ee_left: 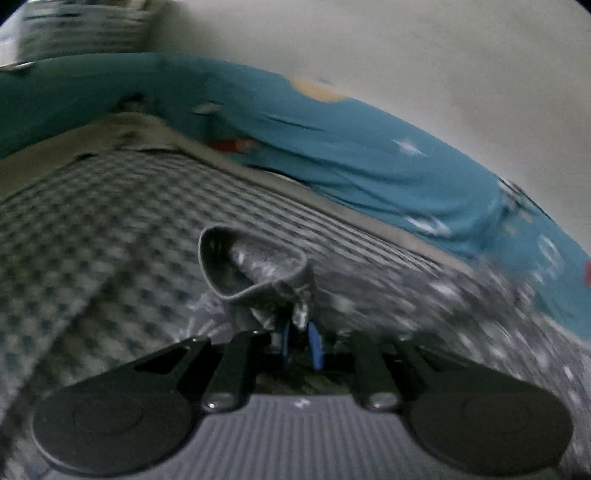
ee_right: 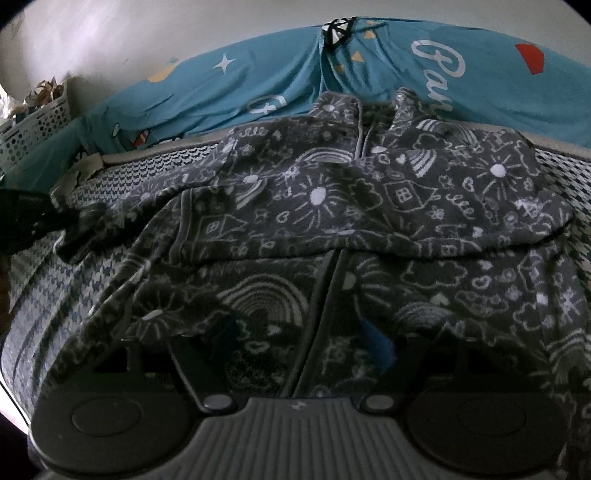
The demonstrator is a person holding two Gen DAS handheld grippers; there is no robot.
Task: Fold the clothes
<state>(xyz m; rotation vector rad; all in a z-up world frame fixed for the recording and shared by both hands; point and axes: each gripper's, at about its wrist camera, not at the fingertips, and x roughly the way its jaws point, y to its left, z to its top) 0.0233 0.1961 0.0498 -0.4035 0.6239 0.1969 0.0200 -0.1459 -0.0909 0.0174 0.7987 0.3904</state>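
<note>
A: What is seen nearest in the left wrist view?

B: The left tongs point(ee_left: 299, 332) are seen pressed together on a sleeve cuff point(ee_left: 255, 266) of the grey printed jacket point(ee_left: 424, 306). The cuff is held lifted, its round opening turned toward the camera. The picture is blurred, so finer detail cannot be told.

A: And below the cuff?

B: A checked bed cover point(ee_left: 110, 236) is spread there, with a pale band along its far edge. Beyond that, a teal sheet with printed shapes point(ee_left: 369, 162) is bunched against a pale wall point(ee_left: 406, 55).

A: What is shown in the right wrist view?

B: The right tongs point(ee_right: 303, 339) are spread wide just above the jacket, with a blue pad visible on one finger point(ee_right: 376, 347). Nothing is pinched; the zip line point(ee_right: 317, 317) of the jacket point(ee_right: 332, 206) is seen between the fingers.

A: Where is the jacket laid?

B: It is laid on the bed cover point(ee_right: 40, 295), front up, with one fold of cloth drawn across its middle and its collar at the far end, near the teal sheet point(ee_right: 258, 81). A white perforated basket point(ee_right: 33, 125) is seen far left, by the wall point(ee_right: 147, 29).
</note>
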